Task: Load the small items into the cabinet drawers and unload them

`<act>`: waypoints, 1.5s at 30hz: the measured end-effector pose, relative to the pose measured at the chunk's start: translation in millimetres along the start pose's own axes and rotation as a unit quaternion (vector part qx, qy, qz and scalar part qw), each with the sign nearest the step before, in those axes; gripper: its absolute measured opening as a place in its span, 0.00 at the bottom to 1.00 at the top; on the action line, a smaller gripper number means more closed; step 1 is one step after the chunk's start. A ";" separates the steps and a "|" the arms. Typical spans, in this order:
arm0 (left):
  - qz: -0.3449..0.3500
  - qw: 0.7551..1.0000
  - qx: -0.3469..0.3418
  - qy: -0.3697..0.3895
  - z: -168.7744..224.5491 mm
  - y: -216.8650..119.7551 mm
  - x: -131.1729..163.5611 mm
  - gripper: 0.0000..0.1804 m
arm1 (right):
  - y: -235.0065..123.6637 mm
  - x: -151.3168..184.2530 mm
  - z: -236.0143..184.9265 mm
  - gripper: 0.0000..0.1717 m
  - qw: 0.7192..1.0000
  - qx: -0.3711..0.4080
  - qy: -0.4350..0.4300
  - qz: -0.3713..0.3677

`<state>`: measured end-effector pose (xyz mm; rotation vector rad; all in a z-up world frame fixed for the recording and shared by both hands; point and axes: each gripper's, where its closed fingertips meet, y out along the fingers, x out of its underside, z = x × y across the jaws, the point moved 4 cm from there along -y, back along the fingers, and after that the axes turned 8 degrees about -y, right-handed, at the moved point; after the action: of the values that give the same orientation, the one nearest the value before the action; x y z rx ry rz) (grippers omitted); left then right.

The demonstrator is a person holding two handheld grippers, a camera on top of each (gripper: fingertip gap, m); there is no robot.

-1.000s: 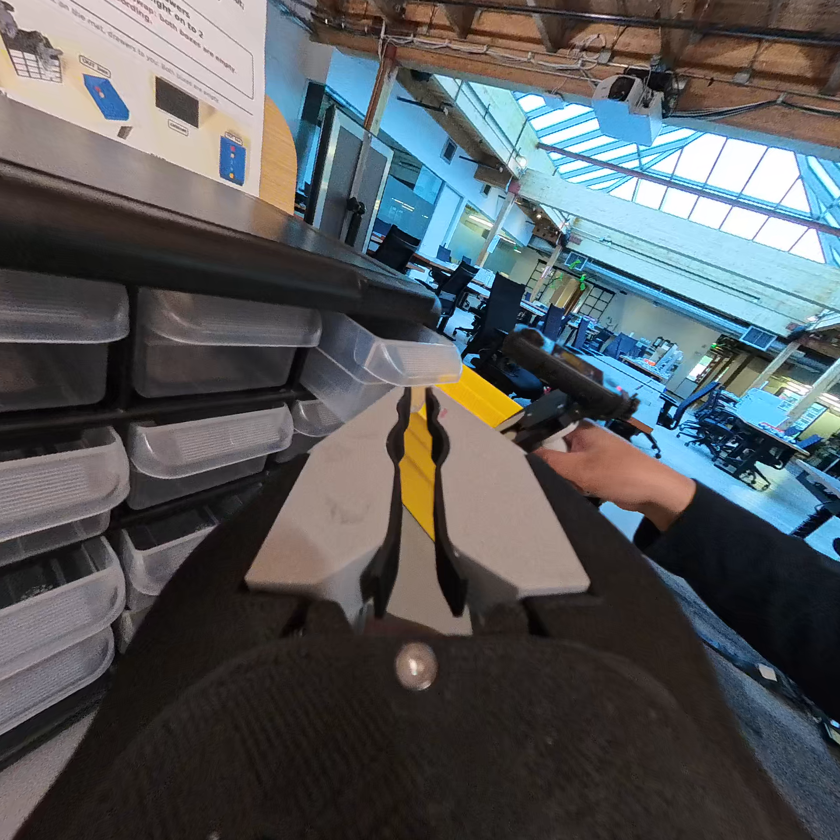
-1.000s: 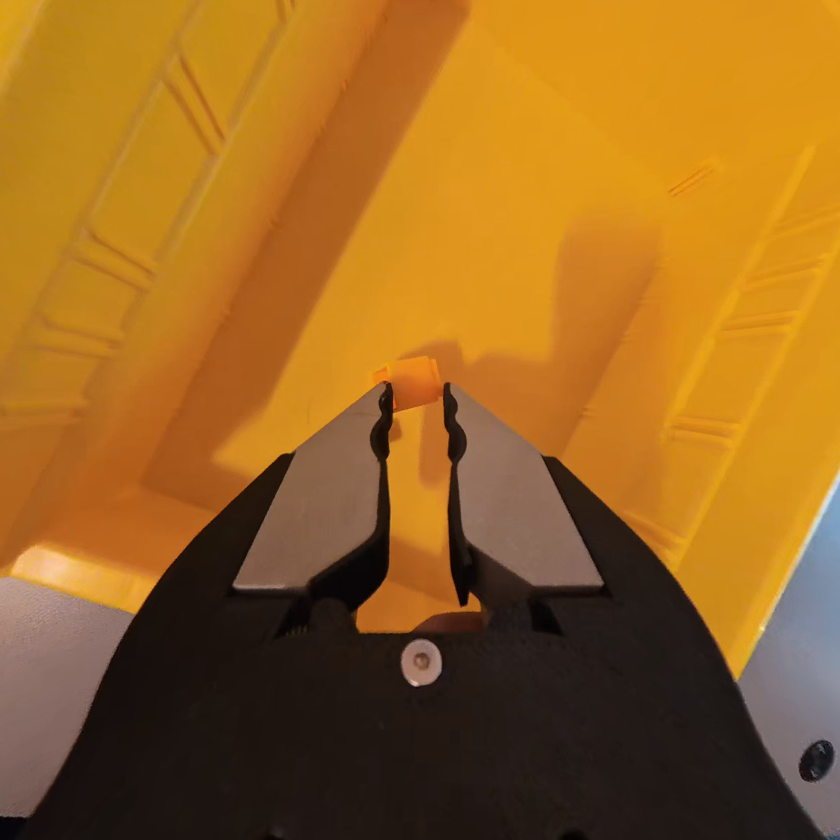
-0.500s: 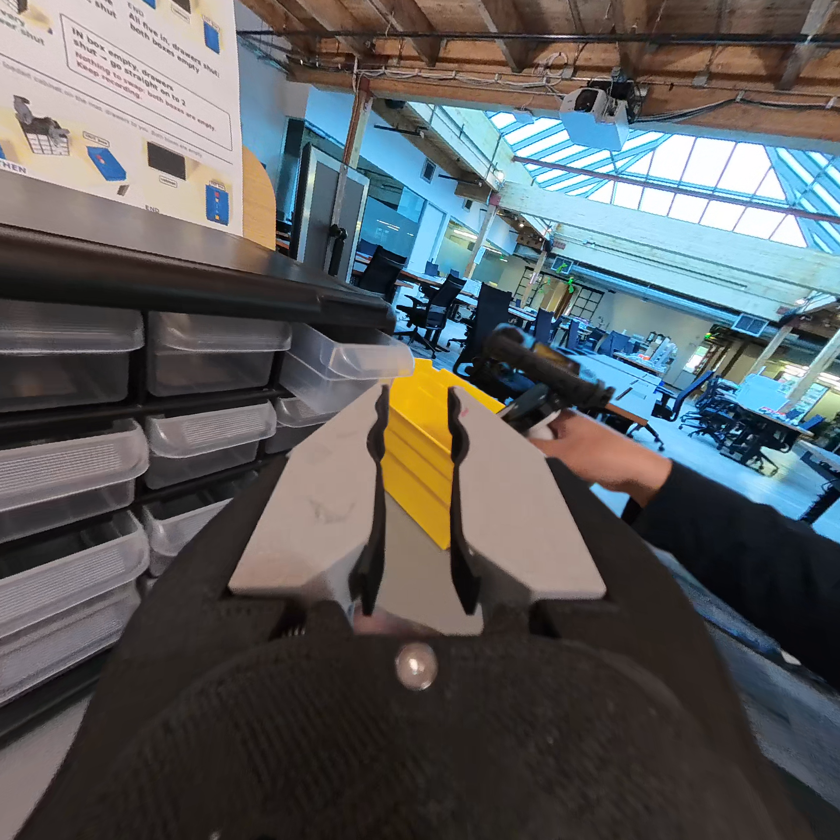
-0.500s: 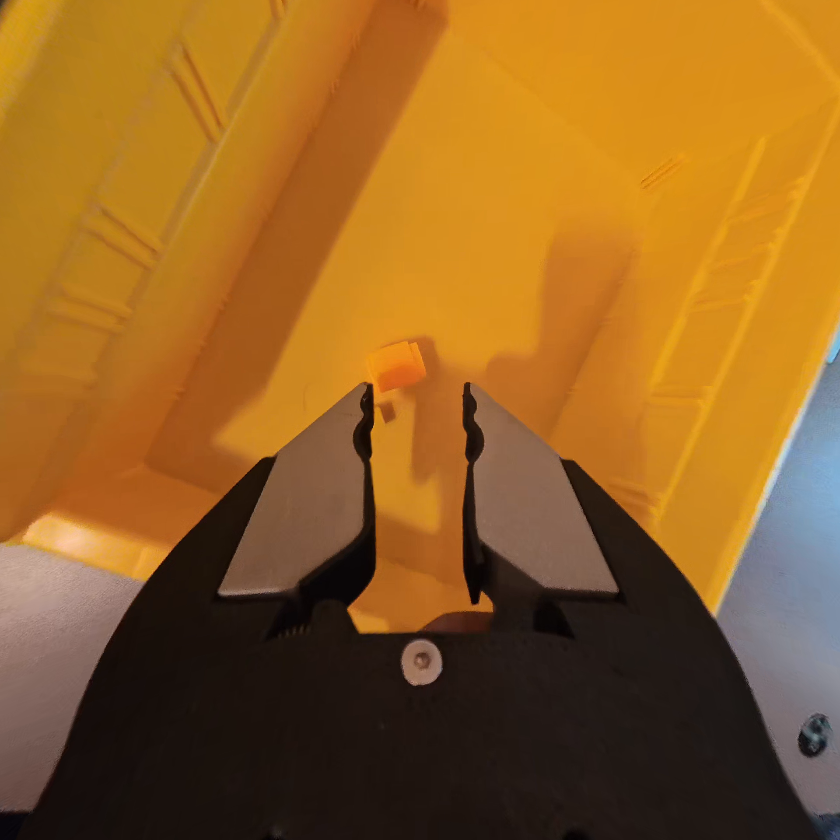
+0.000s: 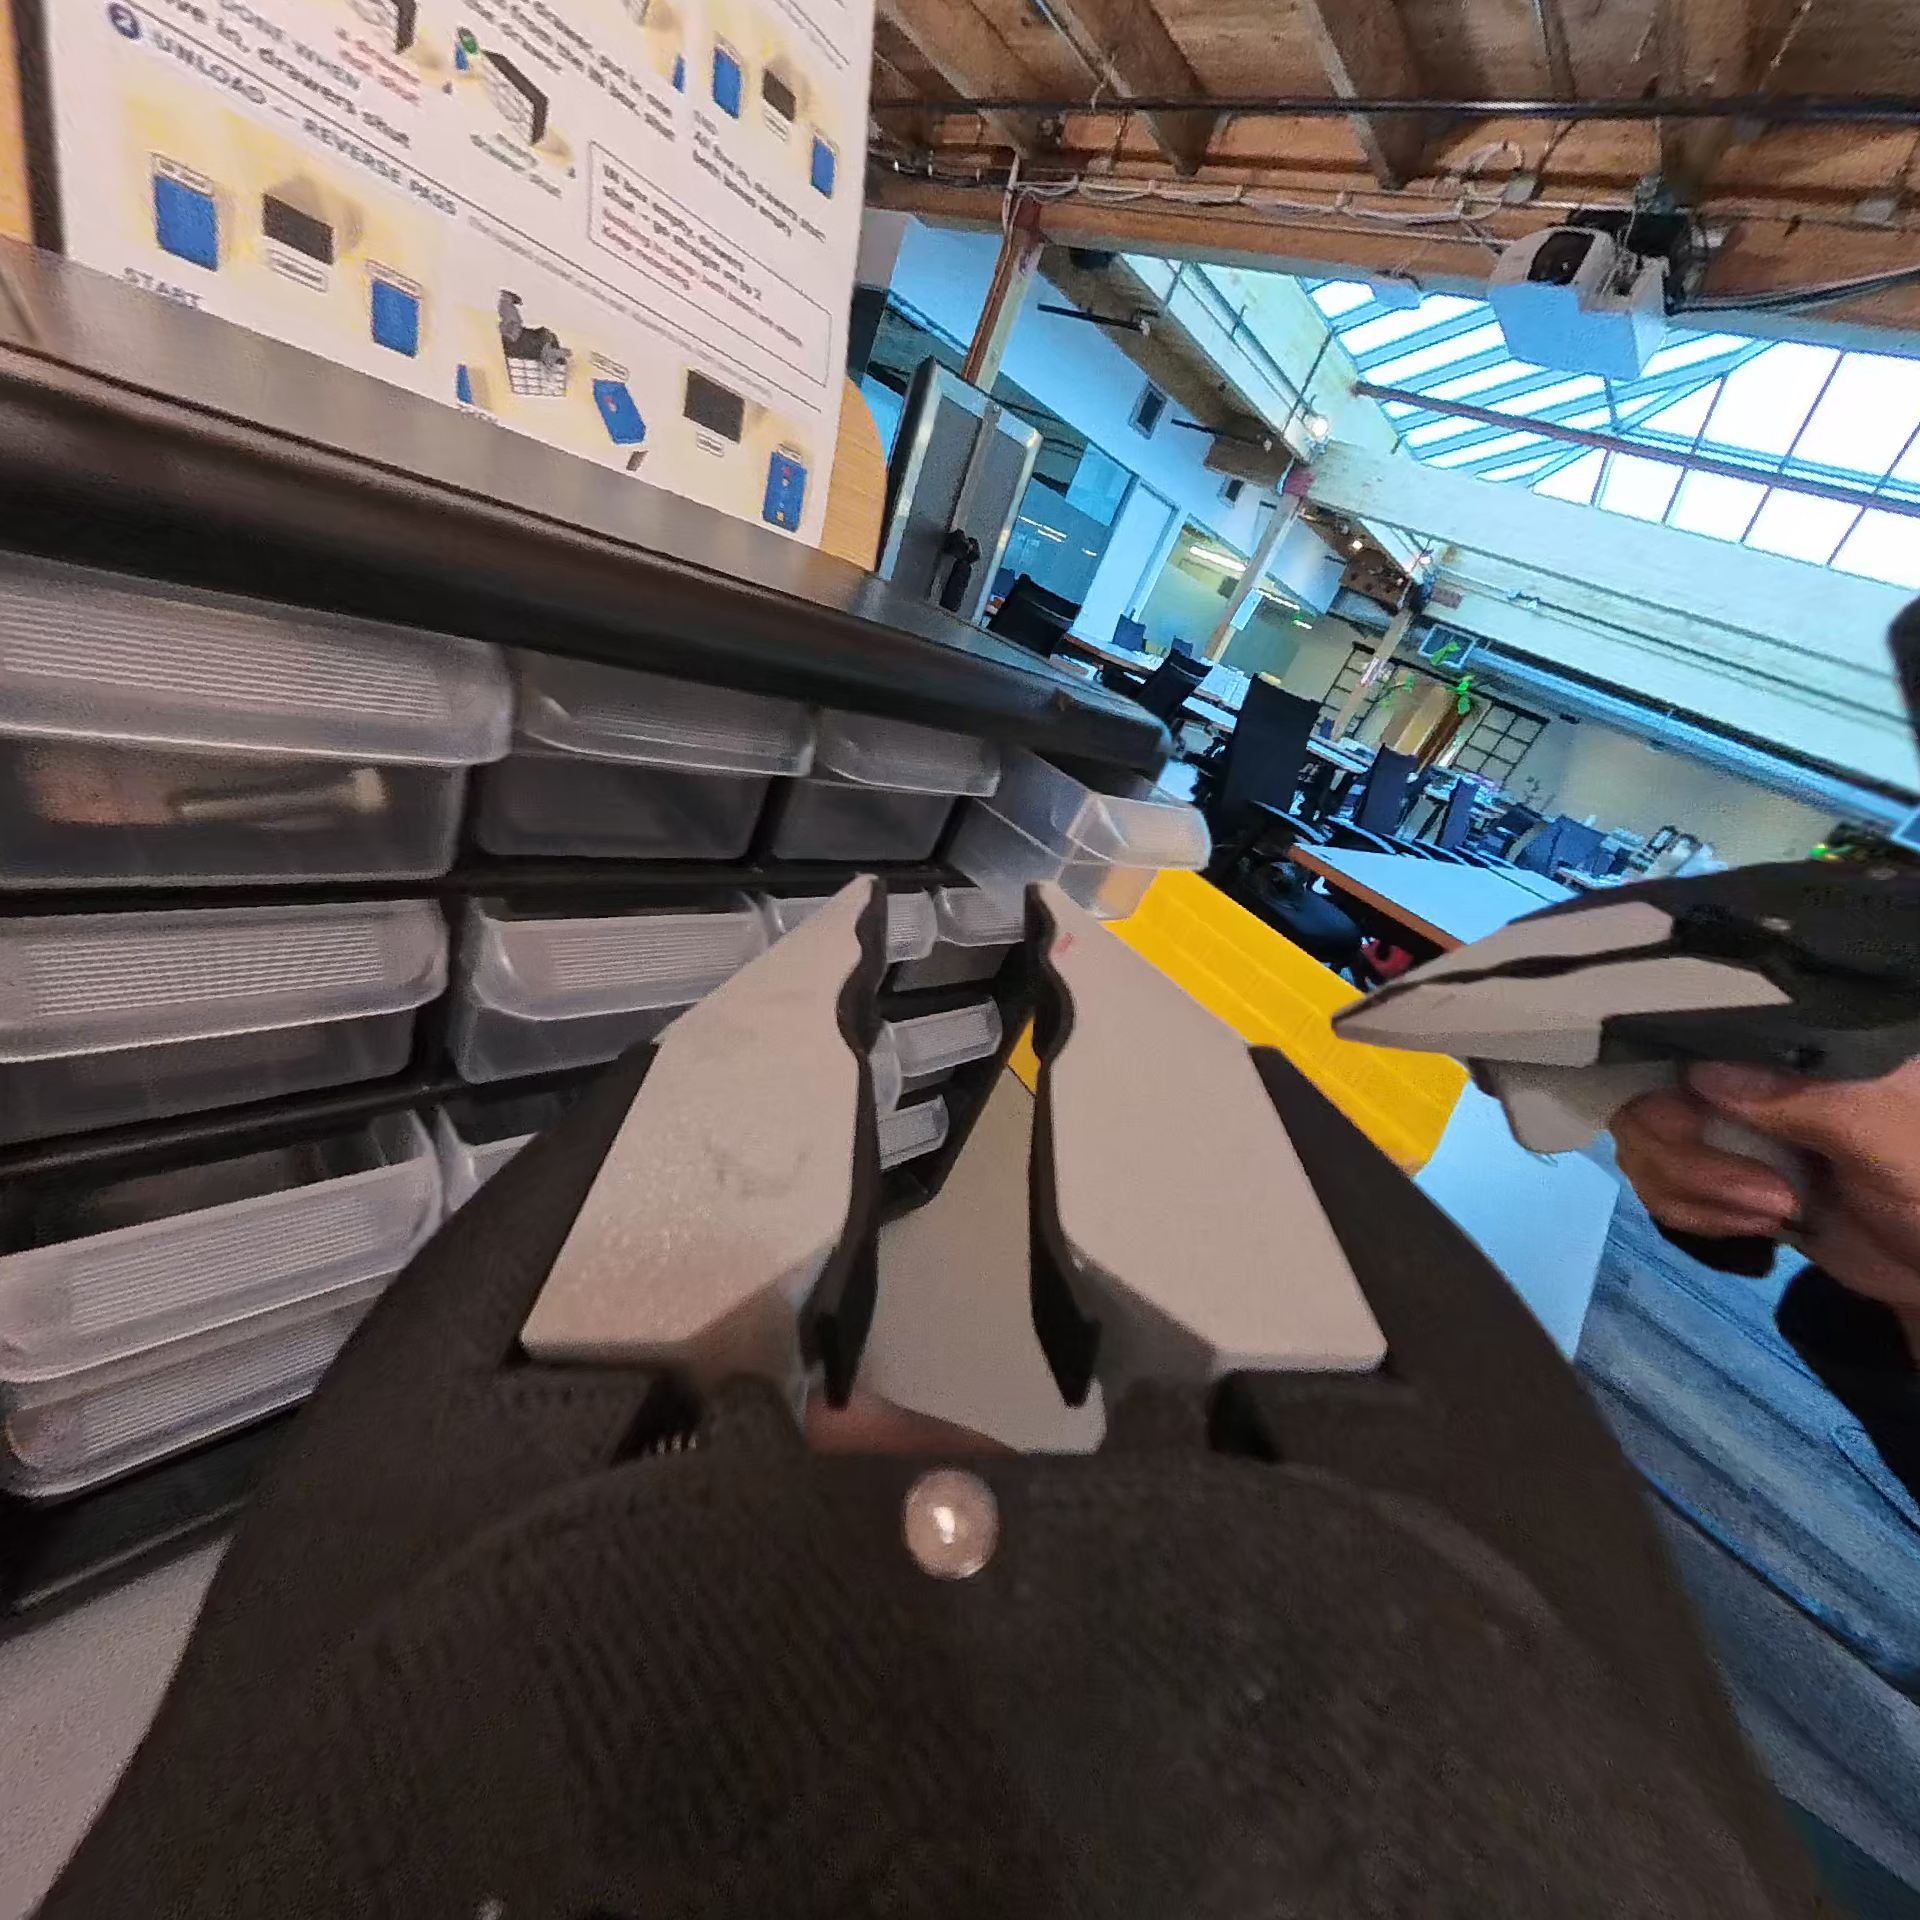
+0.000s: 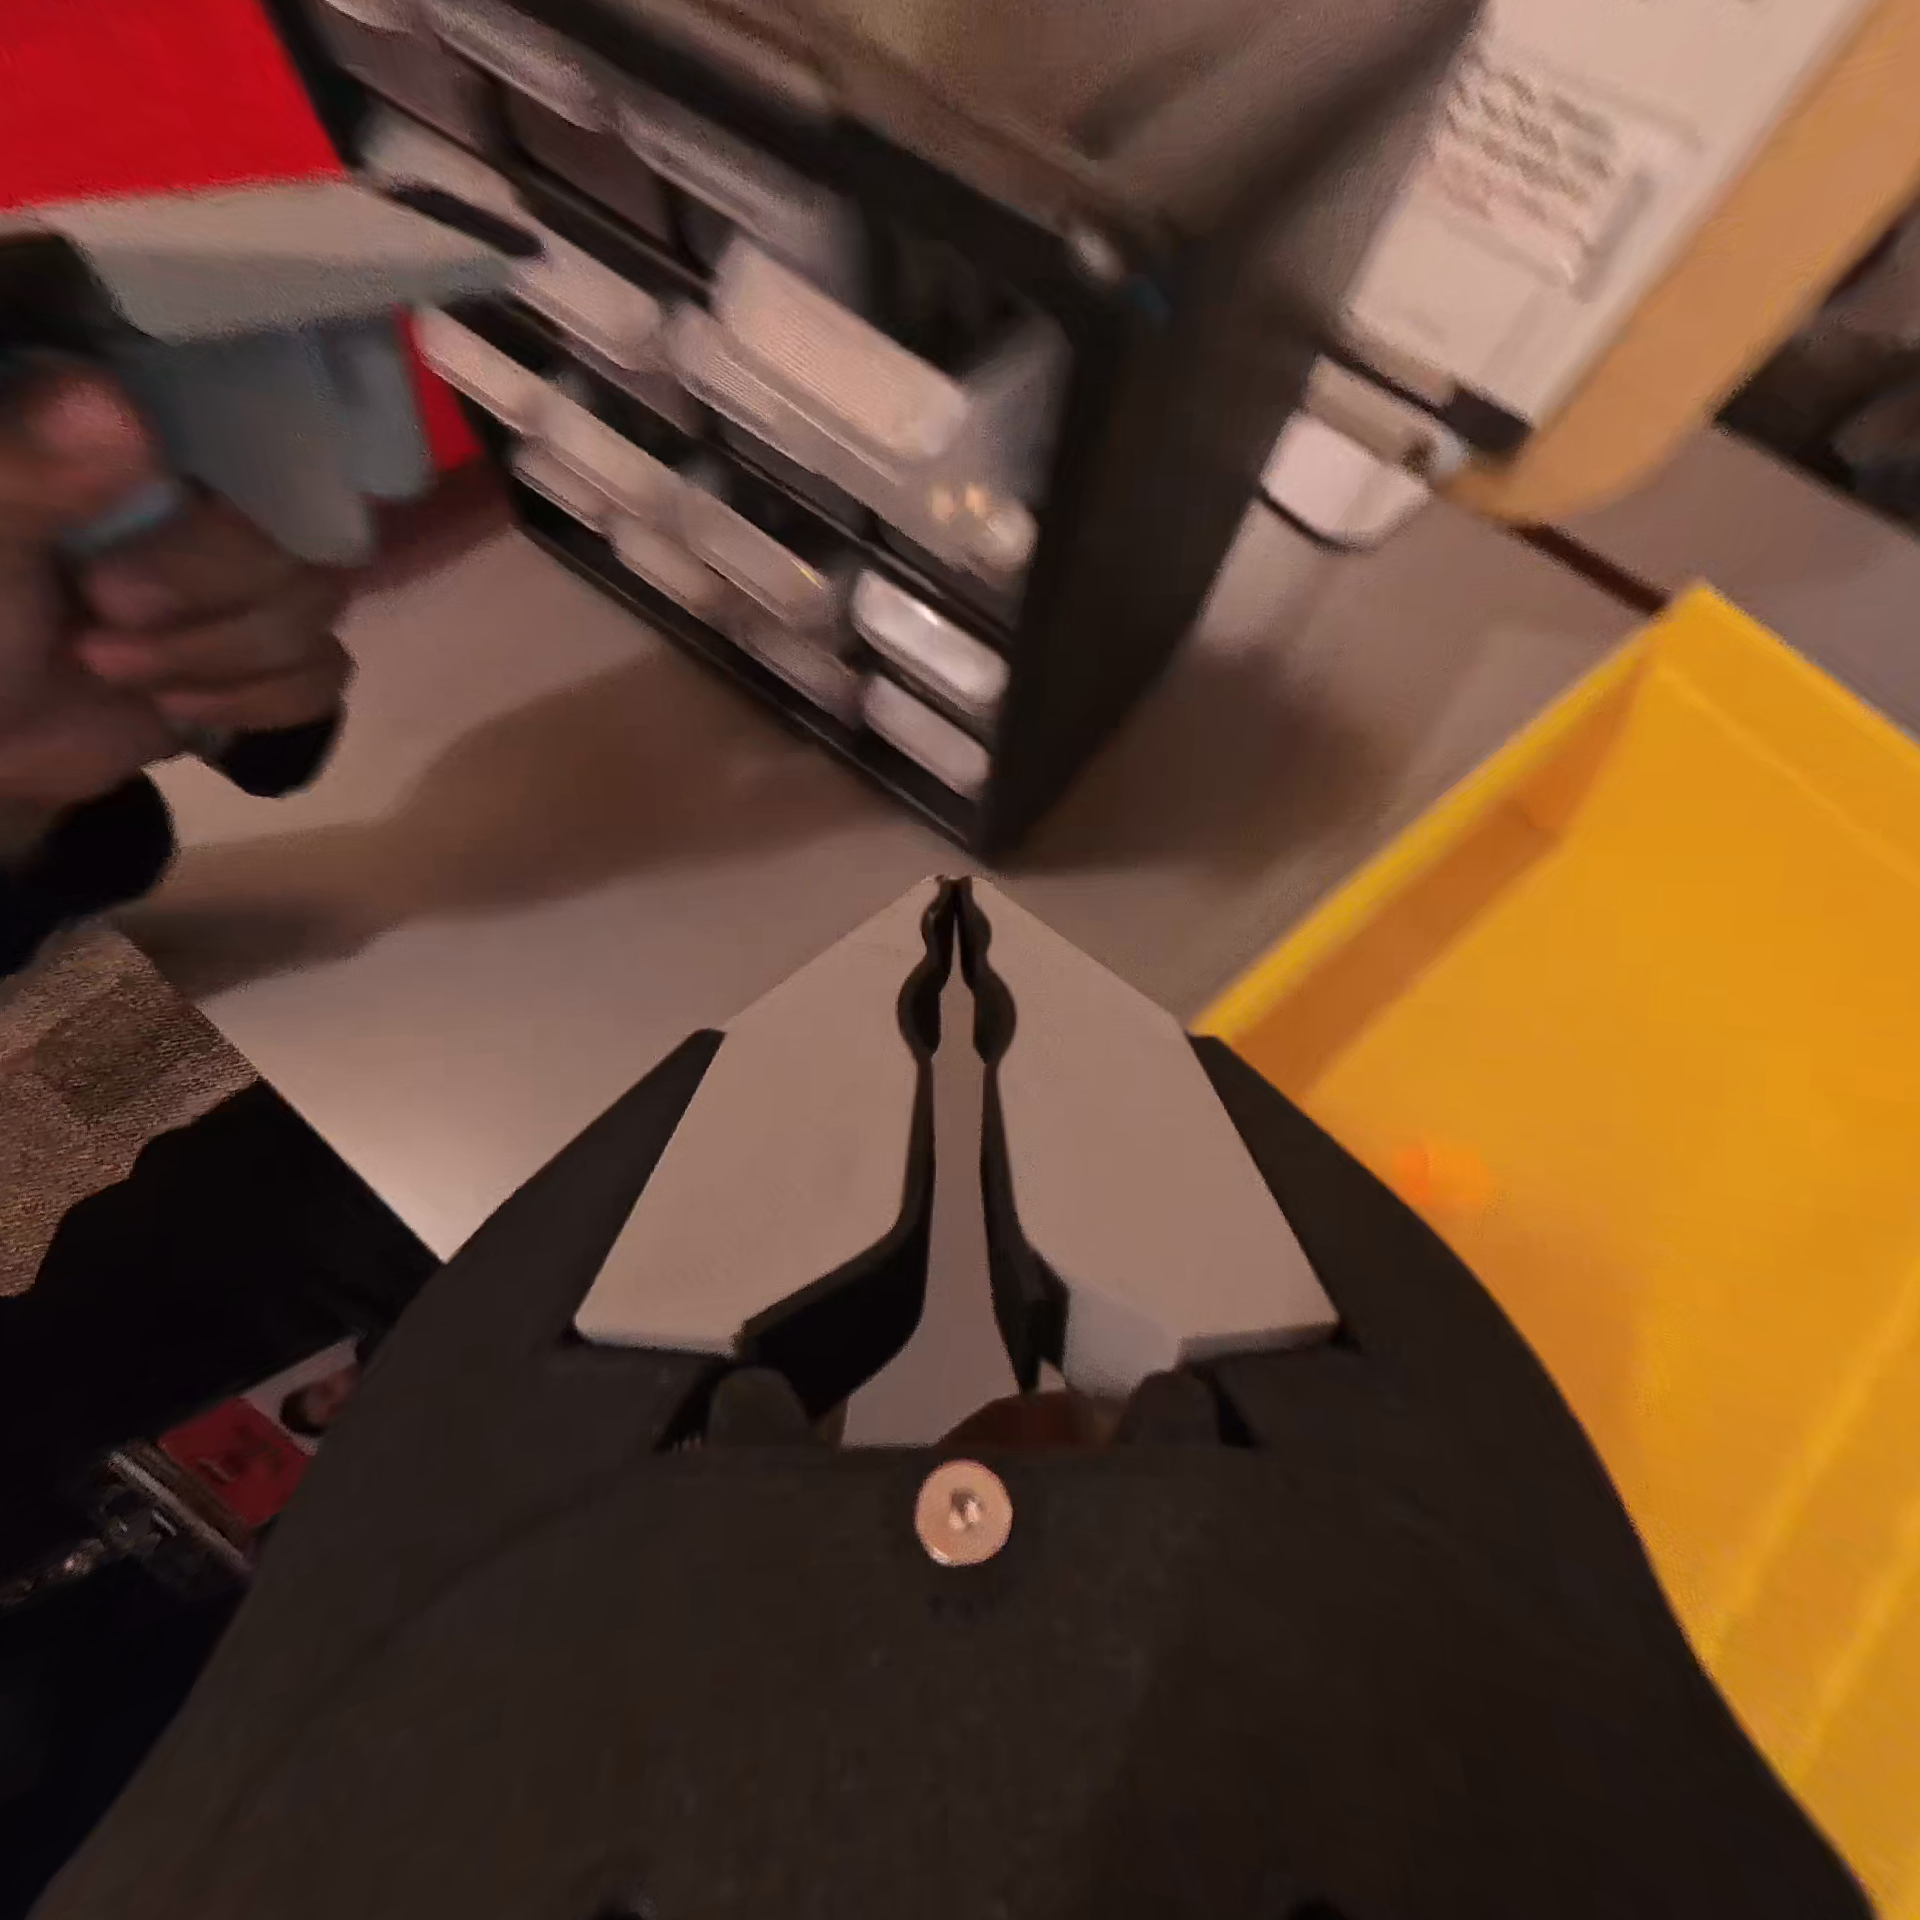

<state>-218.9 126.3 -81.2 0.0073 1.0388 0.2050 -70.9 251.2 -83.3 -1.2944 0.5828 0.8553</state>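
The cabinet (image 5: 644,582), a black frame of clear plastic drawers, fills the left of the left wrist view, and the relation that matters is at its far right end: 1 top-row drawer (image 5: 1091,842) stands pulled out past its neighbours, its long axis running out from the cabinet face toward the open room. The left gripper (image 5: 951,914) sits just in front of the drawer fronts with its fingers spread and nothing between them, and the pulled-out drawer lies ahead of it and slightly up and to the right, so the left hand looks the nearer one for pushing it home. Further right stands the yellow bin (image 6: 1621,1091), beside the cabinet's right end on the pale grey tabletop (image 6: 582,935); a small orange item (image 6: 1444,1174), blurred, lies on its floor. The right gripper (image 6: 954,888) hangs over the table between cabinet and bin, fingertips pressed together on nothing, aimed at the cabinet's lower corner and well below the open drawer. My judgement is that this is an unloading pass. Behind is an instruction sheet (image 5: 468,208) on the cabinet top, then a long office under timber beams and a skylight (image 5: 1662,416).
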 end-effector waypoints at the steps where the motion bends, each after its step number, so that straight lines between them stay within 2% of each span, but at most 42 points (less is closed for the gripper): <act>1: -0.001 1.000 -0.002 -0.003 -2.0 -1.0 -1.0 0.13 | 5.5 -13.9 -6.6 0.00 1.000 -0.006 -0.013 0.012; 3: -0.001 1.000 -0.009 0.002 -6.5 -3.2 -2.8 0.13 | 19.7 -37.7 -12.8 0.00 0.999 -0.010 -0.029 0.032; 6: 0.001 1.000 -0.014 -0.002 -11.9 -7.1 -5.9 0.13 | 45.0 -58.7 -16.2 0.00 0.998 -0.040 -0.010 0.040; 10: -0.006 1.000 -0.004 -0.013 -13.3 -7.3 -4.0 0.14 | 74.9 -66.8 9.9 0.00 0.999 0.028 0.003 0.034; 14: -0.009 1.000 0.012 -0.024 -8.3 -3.8 -0.9 0.14 | 90.1 -68.1 7.1 0.00 0.999 0.032 0.000 0.035; 16: -0.010 1.000 0.018 -0.022 -3.9 -0.6 1.0 0.15 | 84.2 -63.2 -1.9 0.00 0.999 0.041 -0.024 0.023; 20: 0.007 1.000 0.007 -0.009 0.6 13.0 0.2 0.20 | 57.0 -48.9 -25.8 0.02 0.996 0.048 -0.067 0.047; 23: 0.040 0.998 -0.011 -0.050 -4.2 27.7 -8.5 0.21 | 38.0 -31.2 -41.4 0.02 0.996 0.032 -0.061 0.062; 24: 0.043 0.997 -0.010 -0.068 -4.5 32.2 -10.8 0.20 | 31.4 -25.7 -43.6 0.02 0.996 0.033 -0.057 0.066; 26: 0.046 0.995 -0.027 -0.086 -7.5 37.4 -10.9 0.13 | 17.6 -16.7 -46.6 0.02 0.995 0.029 -0.047 0.078; 30: 0.053 0.993 -0.034 -0.097 -7.0 39.9 -4.7 0.16 | -9.1 -6.9 -48.9 0.02 0.994 0.012 -0.022 0.107; 34: 0.047 0.980 0.020 -0.191 1.3 44.5 -1.7 0.17 | -24.7 2.9 -46.2 0.02 0.993 0.008 -0.009 0.117; 36: 0.052 0.977 0.014 -0.208 -0.7 47.9 -2.8 0.17 | -29.3 8.5 -45.2 0.02 0.993 0.008 -0.005 0.119; 40: 0.040 0.972 0.014 -0.232 -4.5 57.9 0.3 0.07 | -39.9 14.7 -46.2 0.02 0.992 0.010 -0.003 0.126; 43: 0.034 0.962 0.030 -0.267 -3.9 63.5 1.6 0.06 | -48.4 12.1 -50.2 0.02 0.991 0.001 -0.005 0.136; 45: 0.039 0.963 0.033 -0.265 -2.0 62.9 1.1 0.04 | -52.0 10.7 -52.0 0.02 0.990 0.001 -0.010 0.139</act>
<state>-230.5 188.0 -76.7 0.1569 0.5094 0.2235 -18.0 200.3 -72.0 -1.2188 0.7601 1.0952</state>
